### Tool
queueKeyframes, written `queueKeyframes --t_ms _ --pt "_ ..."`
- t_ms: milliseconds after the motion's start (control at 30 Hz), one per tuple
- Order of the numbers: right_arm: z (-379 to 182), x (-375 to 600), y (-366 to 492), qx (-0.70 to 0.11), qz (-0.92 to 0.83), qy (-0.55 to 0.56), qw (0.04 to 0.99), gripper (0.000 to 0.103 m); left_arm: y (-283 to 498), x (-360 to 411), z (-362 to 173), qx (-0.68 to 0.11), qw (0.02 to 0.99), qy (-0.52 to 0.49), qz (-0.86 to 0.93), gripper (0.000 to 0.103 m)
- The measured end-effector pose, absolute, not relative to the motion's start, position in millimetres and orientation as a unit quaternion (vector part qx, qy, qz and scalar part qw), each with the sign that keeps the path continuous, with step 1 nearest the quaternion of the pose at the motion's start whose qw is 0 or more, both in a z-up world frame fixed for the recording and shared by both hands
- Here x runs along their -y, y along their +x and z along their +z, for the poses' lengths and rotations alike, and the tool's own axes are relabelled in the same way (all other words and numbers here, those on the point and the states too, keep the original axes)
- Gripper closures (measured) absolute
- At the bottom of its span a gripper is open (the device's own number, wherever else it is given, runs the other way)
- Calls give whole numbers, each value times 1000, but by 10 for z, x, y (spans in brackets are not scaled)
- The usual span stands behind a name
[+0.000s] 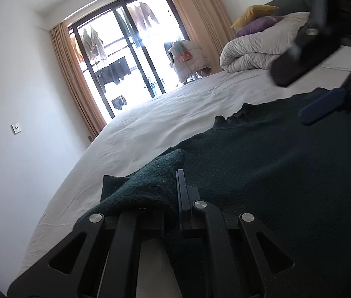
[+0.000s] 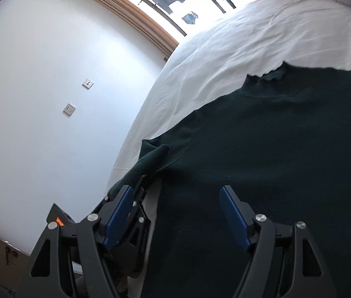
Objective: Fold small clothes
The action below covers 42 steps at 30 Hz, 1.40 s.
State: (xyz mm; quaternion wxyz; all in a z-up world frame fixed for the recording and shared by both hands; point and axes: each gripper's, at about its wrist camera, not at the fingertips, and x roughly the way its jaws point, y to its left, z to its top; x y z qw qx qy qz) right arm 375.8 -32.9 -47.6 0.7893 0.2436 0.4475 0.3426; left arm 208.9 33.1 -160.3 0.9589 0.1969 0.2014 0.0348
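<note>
You have a dark green, fuzzy matt knit garment (image 2: 274,149) lying on the white, creased cotton-like bed sheet (image 2: 262,37). Your right claw (image 2: 177,213) shows matt black plastic arms, ribbed blue pads and shiny metal rivets.

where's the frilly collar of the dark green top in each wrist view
Left wrist view: the frilly collar sits right of centre, at the far edge of the dark green top, against the white sheet.
Right wrist view: the frilly collar is upper right, again at the far edge of the top.
Shared landmark: the two wall sockets on the left.
</note>
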Motion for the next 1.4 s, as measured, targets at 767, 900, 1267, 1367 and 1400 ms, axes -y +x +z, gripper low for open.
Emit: queueKeyframes --t_ms 767,900,1267,1367,1400 --pt "-1159 759 4087 -533 299 289 737 28 1623 640 -2871 -66 662 726 -176 97" --pt "-1184 868 3975 -529 293 299 739 25 1685 710 -2855 -71 627 751 -195 97" --pt "-1276 1234 3668 -516 288 366 719 19 2159 383 -2781 -103 671 712 -181 97" --pt "-1281 1294 3538 -498 299 403 707 19 2178 350 -2741 -108 680 704 -176 97" --pt "-1285 1300 3515 -493 300 413 705 19 2232 362 -2727 -109 683 701 -175 97"
